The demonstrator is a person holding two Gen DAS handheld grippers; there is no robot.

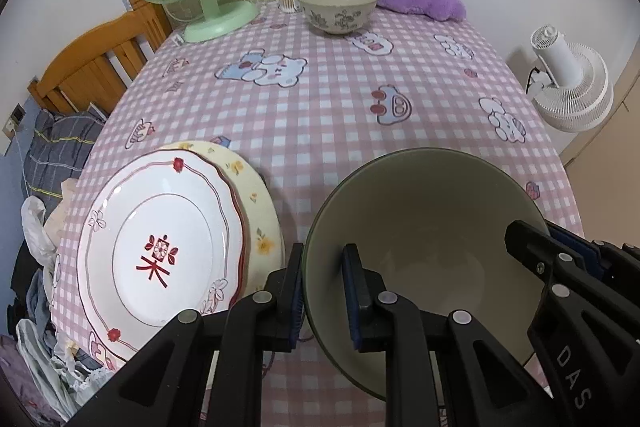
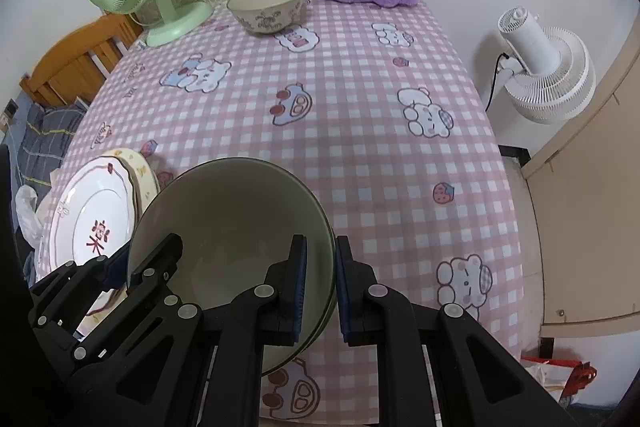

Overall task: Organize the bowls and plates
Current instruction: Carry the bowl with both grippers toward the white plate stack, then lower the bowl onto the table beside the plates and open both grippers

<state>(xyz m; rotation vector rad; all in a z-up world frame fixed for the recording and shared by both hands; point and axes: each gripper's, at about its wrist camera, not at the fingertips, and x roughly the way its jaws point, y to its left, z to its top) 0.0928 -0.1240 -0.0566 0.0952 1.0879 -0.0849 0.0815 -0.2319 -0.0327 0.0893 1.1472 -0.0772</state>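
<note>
The olive-green bowl [image 1: 420, 259] hangs between both grippers, near the table's front edge and just right of the plate stack. The left gripper [image 1: 326, 291] pinches its left rim, one pad inside the wall and one outside; the right gripper [image 2: 320, 287] pinches the opposite rim the same way. Both point steeply down over the checked tablecloth [image 2: 360, 155]. Whether the bowl's base touches the cloth I cannot tell, since the fingers and the bowl's own wall hide it.

Its likely partner, the flowered bowl [image 1: 338, 9], stands well beyond the green bowl at the table's far end, straight ahead of both grippers and slightly nearer the left one's line. The white plate [image 1: 160, 251] lies on a yellow plate [image 1: 256, 195], whose near part is covered.
</note>
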